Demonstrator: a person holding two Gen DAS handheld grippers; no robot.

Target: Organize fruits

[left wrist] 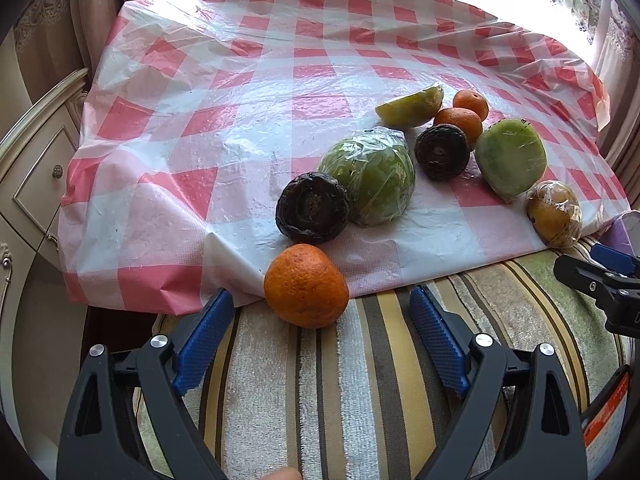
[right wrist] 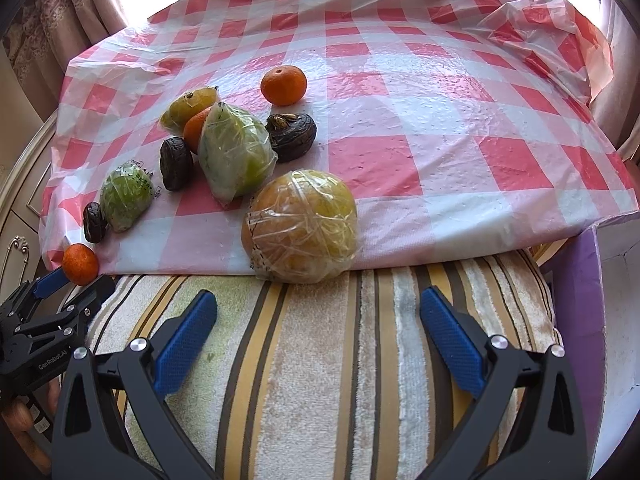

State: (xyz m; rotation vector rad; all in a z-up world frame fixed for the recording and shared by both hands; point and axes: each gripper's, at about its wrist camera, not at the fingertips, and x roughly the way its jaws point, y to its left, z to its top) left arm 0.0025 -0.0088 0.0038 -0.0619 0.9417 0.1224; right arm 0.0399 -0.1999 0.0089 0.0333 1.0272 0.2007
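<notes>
Blue ribbed fingers [left wrist: 206, 336] of left gripper [left wrist: 322, 300] spread wide, empty, flanking round dimpled orange mandarin [left wrist: 306, 286] at near hem of red-and-white checked plastic sheet [left wrist: 248, 92]; mandarin dead ahead, just beyond fingertips, slightly left of midline, no long axis. Right gripper [right wrist: 318, 304] likewise agape, empty, facing film-wrapped yellow-orange round fruit [right wrist: 302, 226] on same hem, straight ahead. Left nearer mandarin; right nearer wrapped fruit. Remaining fruits clustered farther onto sheet. Short forward reach, then closure, judged sufficient.

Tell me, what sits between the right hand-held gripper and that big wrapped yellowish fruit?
Only bare striped towel, seen in the right wrist view. The right hand-held gripper is open, and the wrapped yellowish fruit rests just ahead at the checkered cloth's edge.
</notes>
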